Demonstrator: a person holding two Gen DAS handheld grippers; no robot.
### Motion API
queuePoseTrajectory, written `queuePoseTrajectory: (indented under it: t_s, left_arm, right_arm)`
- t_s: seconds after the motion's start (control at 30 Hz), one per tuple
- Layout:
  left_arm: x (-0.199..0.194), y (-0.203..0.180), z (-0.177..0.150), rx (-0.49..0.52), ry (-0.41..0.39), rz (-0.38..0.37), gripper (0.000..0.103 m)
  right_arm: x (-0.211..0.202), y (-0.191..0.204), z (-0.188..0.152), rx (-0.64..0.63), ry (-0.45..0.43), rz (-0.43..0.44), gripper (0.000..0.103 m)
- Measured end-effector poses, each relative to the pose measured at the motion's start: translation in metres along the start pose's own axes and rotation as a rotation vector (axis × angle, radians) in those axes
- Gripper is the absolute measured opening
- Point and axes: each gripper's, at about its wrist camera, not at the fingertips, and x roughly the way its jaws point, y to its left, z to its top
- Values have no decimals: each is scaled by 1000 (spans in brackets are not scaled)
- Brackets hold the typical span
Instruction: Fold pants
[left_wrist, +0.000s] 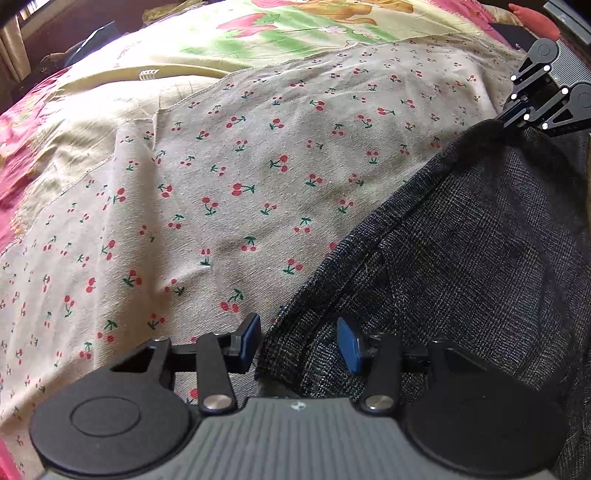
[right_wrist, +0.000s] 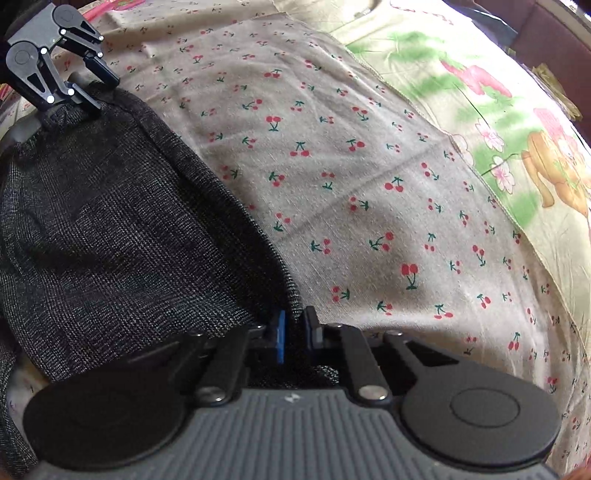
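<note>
Pants (right_wrist: 110, 206) run past the left picture edge.

A home bedroom (cherry-print sheet (left_wrist: 258, 177) over cartoon bedspread (right_wrist: 517, 122)).

Daylight falls across the cherry-print sheet (left_wrist: 258, 166) in both wrist views, strongest toward the top, where the cartoon bedcover (left_wrist: 295, 33) washes out to a pale glare at the upper left of the left view. The dark pants (right_wrist: 110, 221) swallow the light, their weave still readable, and cast a soft shadow onto the sheet along their edge. Fisheye distortion bows both frames, with corners dark and the gripper bodies at the bottom large and slightly soft.
</note>
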Motion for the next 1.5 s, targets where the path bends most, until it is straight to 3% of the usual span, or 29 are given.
queuePoseTrajectory:
  t_s: [0.2, 0.3, 0.33, 0.57, 0.8, 0.97, 1.1, 1.27, 1.4, 1.5]
  left_arm:
    - [12, -1, 1, 3, 60, 20, 63]
    - [6, -21, -2, 70, 50, 75, 26]
    - [2, -29, -5, 107, 38, 114, 23]
    - [-67, -74, -40, 202, -97, 259, 19]
    - [-144, -144, -137, 227, -159, 303, 18]
    - [-140, -173, -205, 180, -167, 299, 18]
    - [-139, -180, -235, 158, -180, 306, 19]
    - [-146, -186, -259, 155, -216, 334, 20]
    - [-125, -192, -276, 140, -192, 375, 20]
    - [-126, -192, -285, 90, -230, 393, 20]
  right_arm:
    - [-19, 27, -13, -52, -42, -52, 6]
    - [-30, 37, -27, -44, -75, -62, 6]
    - [-34, 42, -31, -44, -88, -72, 5]
    - [-81, 97, -66, -39, -163, -151, 5]
    - [-162, 212, -131, 13, -239, -155, 5]
    - [-153, 282, -173, 89, -211, -120, 5]
    - [-131, 319, -190, 163, -165, -75, 5]
    - [-136, 337, -197, 160, -137, -78, 5]
    - [-120, 336, -199, 184, -83, -84, 5]
    - [-111, 348, -197, 131, -66, -140, 5]
